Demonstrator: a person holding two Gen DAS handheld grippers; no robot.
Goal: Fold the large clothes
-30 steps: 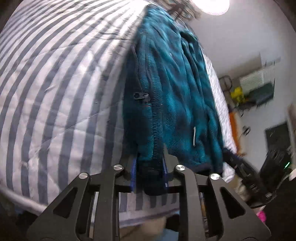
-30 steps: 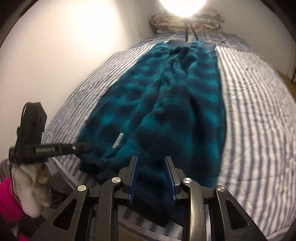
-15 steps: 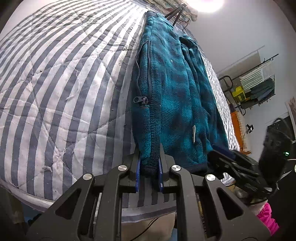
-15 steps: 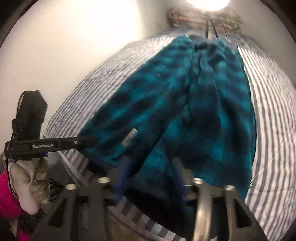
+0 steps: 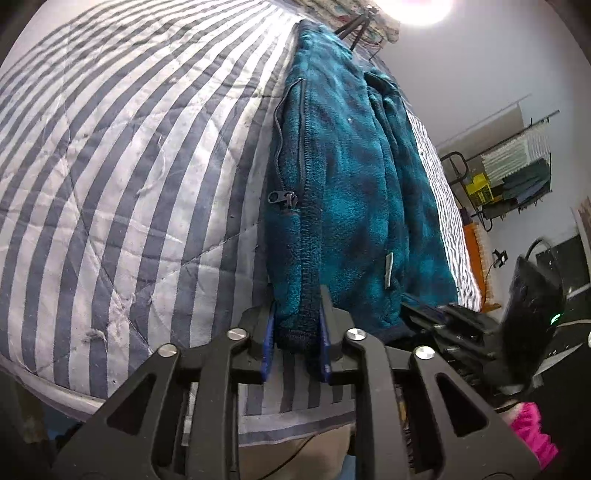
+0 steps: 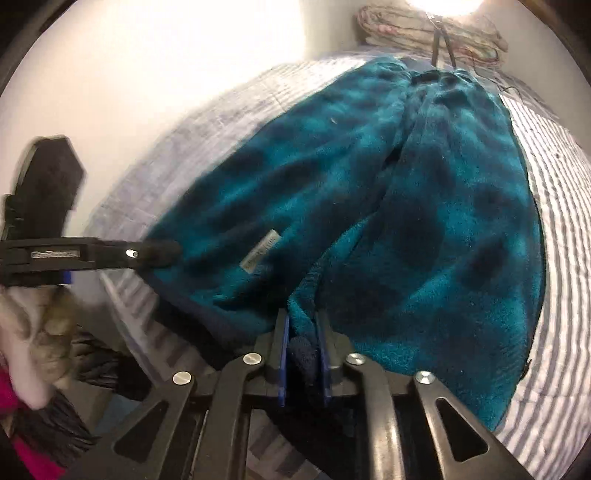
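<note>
A teal fleece jacket point(image 5: 351, 192) lies lengthwise on a striped quilt point(image 5: 122, 177), folded in on itself, zipper edge on its left side. My left gripper point(image 5: 297, 332) is shut on the jacket's near hem corner by the zipper. My right gripper point(image 6: 301, 343) is shut on the other near hem part of the jacket point(image 6: 424, 221) and holds it a little above the bed. The left gripper also shows in the right wrist view point(image 6: 155, 253), gripping the hem at the left. The right gripper shows blurred at the lower right of the left wrist view point(image 5: 443, 325).
The bed's near edge point(image 5: 288, 417) runs just below the grippers. A folded blanket point(image 6: 432, 29) and a black tripod point(image 6: 443, 40) stand at the far end under a bright lamp. A rack with boxes point(image 5: 509, 177) stands to the right of the bed.
My right gripper has closed on the jacket's hem and lifted it; it was open around the hem a second ago. My left gripper has stayed shut on the hem corner.
</note>
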